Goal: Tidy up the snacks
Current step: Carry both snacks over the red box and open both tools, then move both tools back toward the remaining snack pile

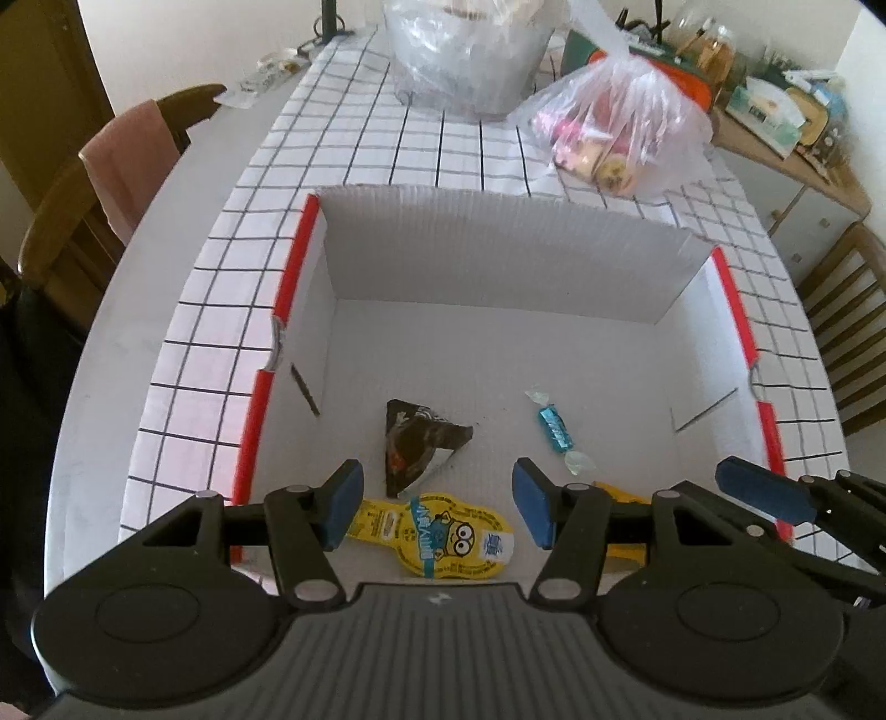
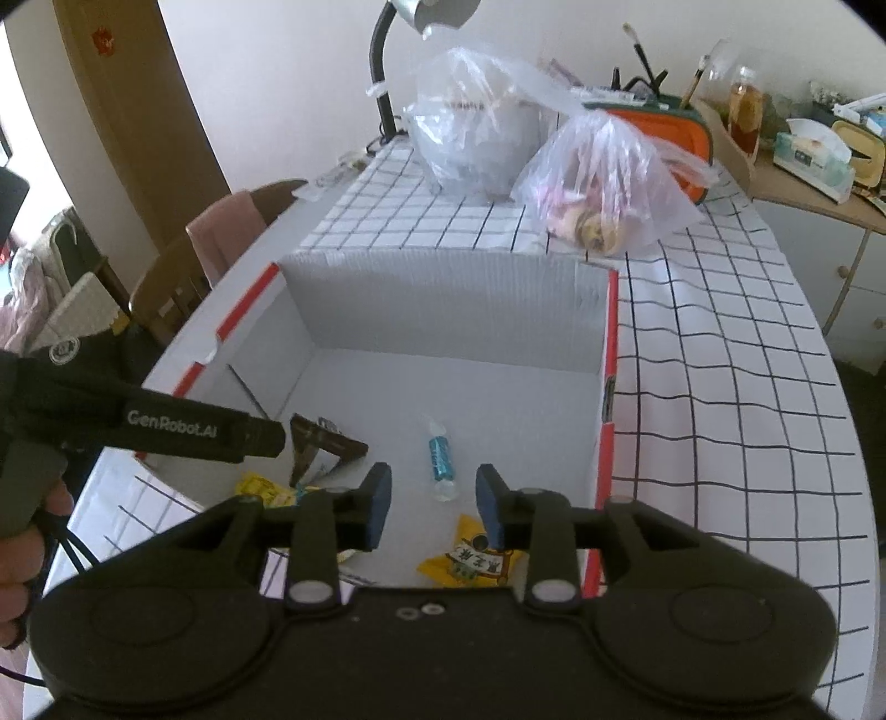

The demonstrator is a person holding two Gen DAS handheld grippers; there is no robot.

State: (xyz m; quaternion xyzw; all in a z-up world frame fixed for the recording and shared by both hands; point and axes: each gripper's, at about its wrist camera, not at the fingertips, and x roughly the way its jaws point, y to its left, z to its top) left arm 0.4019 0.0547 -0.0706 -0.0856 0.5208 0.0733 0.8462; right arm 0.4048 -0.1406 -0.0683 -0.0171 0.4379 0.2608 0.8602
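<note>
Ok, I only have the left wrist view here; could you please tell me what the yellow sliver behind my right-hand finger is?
Observer: It is a yellow snack packet with printed characters, lying on the box floor just under the right gripper.
Operator: Thank you. Is that gripper holding anything?
Observer: No, its jaws stand open with nothing between them; the blue candy lies on the floor beyond.
Operator: And what is the dark pole at the table's far end?
Observer: A desk lamp; its head hangs above the plastic bags.
</note>
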